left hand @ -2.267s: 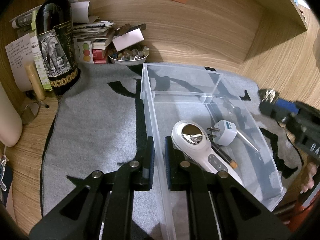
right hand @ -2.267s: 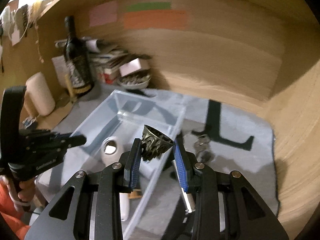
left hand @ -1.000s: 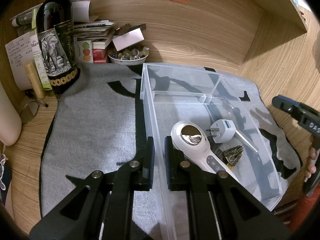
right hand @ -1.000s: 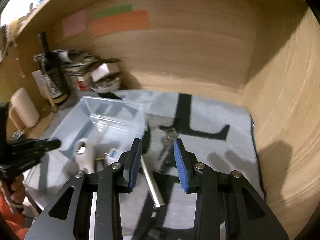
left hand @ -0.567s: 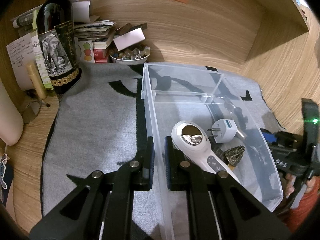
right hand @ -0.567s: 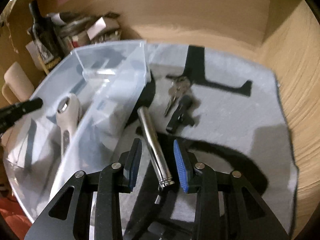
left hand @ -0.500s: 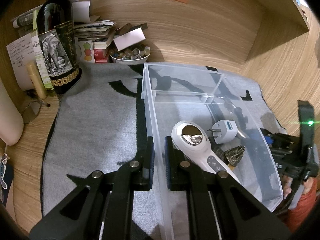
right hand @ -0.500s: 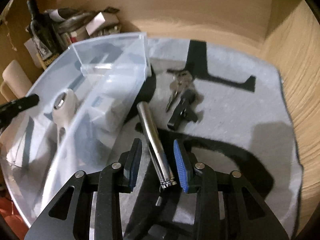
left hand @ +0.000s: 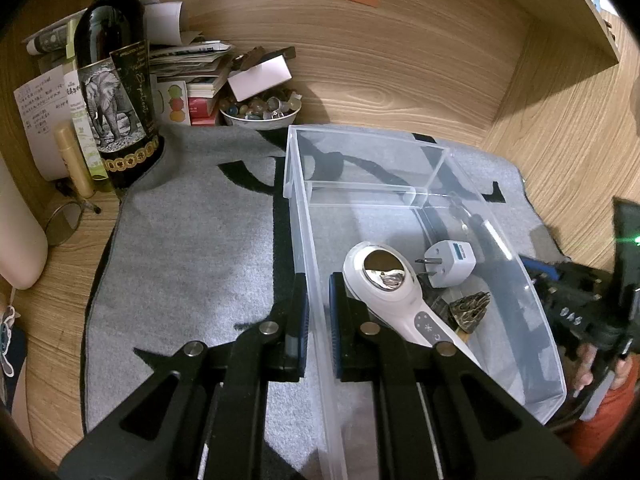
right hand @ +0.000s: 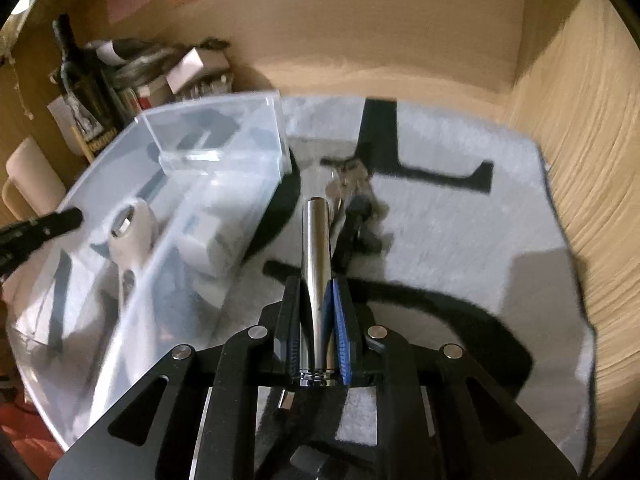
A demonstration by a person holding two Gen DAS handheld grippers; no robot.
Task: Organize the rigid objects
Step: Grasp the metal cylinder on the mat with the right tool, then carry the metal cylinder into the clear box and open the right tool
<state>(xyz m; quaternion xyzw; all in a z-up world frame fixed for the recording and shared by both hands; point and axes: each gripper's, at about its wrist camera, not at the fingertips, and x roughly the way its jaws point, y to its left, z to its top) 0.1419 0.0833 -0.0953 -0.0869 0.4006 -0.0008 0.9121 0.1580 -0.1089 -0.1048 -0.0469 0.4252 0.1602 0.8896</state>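
Right gripper (right hand: 316, 312): blue-padded jaws closed on a smooth, polished metal cylinder (right hand: 316, 248), which points away along the fingers above the grey felt mat (right hand: 460, 232). A bunch of keys (right hand: 352, 184) lies just beyond its far end.

Left gripper (left hand: 318, 312): jaws clamped across the thin left wall of the clear plastic bin (left hand: 298, 208). Inside the bin: a glossy white handheld device (left hand: 390, 292), a white plug adapter (left hand: 450, 262) and a ridged bronze piece (left hand: 470, 310).
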